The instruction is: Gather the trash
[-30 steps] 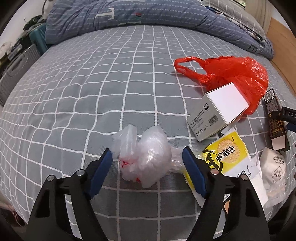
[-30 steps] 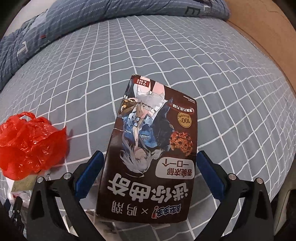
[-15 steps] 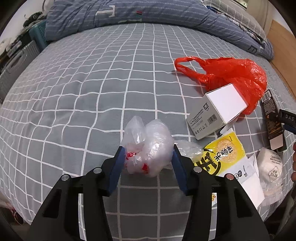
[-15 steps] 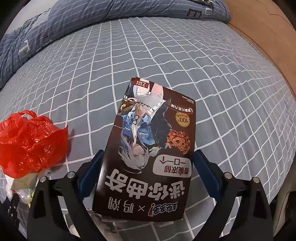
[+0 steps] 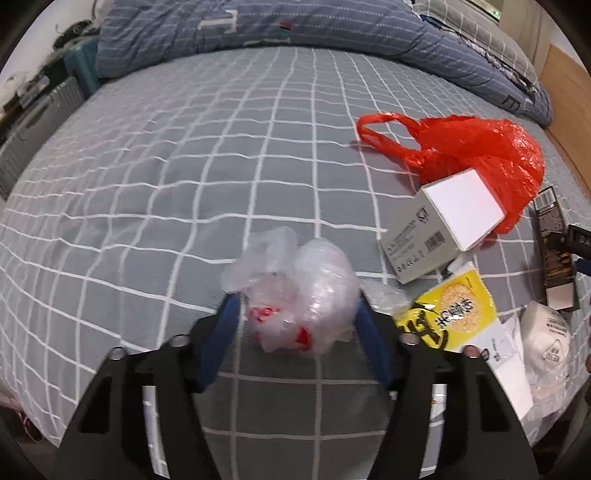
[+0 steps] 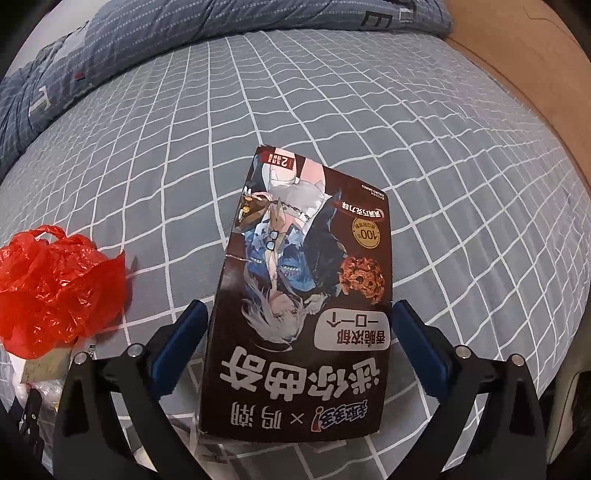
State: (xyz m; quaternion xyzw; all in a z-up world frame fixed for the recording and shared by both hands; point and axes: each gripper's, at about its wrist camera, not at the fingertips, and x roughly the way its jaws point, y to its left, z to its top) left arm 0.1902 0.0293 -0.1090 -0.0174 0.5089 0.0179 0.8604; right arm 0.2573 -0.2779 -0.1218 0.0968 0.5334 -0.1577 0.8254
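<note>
My left gripper (image 5: pixel 297 314) is shut on a crumpled clear plastic wrap (image 5: pixel 299 291) with red print, held just above the grey checked bed. My right gripper (image 6: pixel 301 332) is open, its blue pads on either side of a dark cookie box (image 6: pixel 303 295) that lies flat on the bed; both pads stand apart from the box. A red plastic bag (image 5: pixel 480 151) lies to the right in the left wrist view and shows at the left in the right wrist view (image 6: pixel 55 288).
A grey-white carton (image 5: pixel 443 229), a yellow snack packet (image 5: pixel 454 314), a white mask in its wrapper (image 5: pixel 546 339) and a dark slim box (image 5: pixel 554 243) lie right of the wrap. A blue quilt (image 5: pixel 295 33) lies at the far side. A brown headboard (image 6: pixel 535 74) borders the bed.
My left gripper has closed on the clear plastic wrap and lifted it slightly. My right gripper has edged forward along the cookie box and stays open.
</note>
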